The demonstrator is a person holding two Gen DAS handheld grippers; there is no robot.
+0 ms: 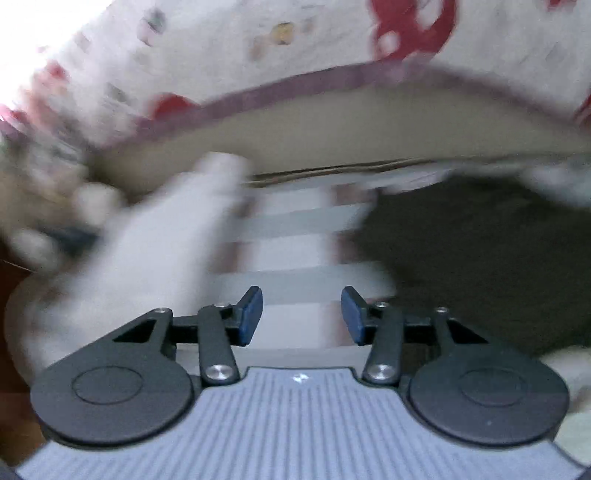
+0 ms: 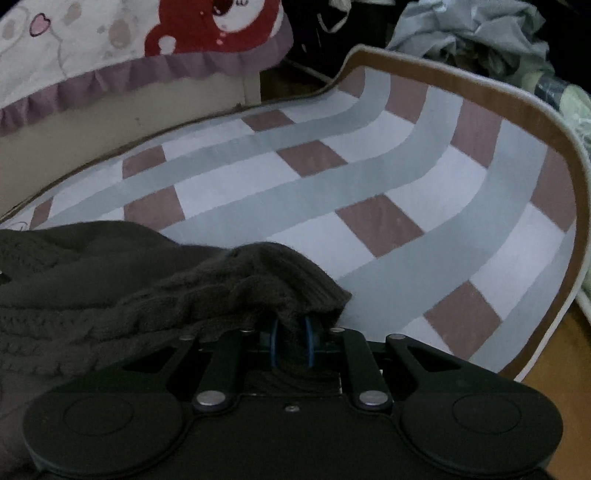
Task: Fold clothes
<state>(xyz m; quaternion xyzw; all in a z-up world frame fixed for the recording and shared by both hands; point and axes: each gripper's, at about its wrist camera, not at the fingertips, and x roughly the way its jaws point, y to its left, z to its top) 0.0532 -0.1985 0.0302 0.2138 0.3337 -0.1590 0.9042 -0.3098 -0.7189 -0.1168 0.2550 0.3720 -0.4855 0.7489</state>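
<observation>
A dark brown cable-knit sweater [image 2: 110, 280] lies on the checked mat [image 2: 369, 177] at the lower left of the right wrist view. My right gripper [image 2: 291, 343] is shut on a bunched edge of the sweater; the knit covers its blue pads. In the blurred left wrist view the sweater [image 1: 480, 258] lies to the right. My left gripper [image 1: 301, 314] is open and empty above the mat [image 1: 291, 251], its blue pads [image 1: 251, 314] apart. A white garment [image 1: 155, 266] lies blurred to its left.
A bed with a white, red-printed cover and purple frill [image 2: 147, 70] runs along the back and also shows in the left wrist view [image 1: 295, 85]. A heap of grey clothes [image 2: 472, 29] sits beyond the mat's far right corner. Wooden floor [image 2: 561, 369] shows at the right.
</observation>
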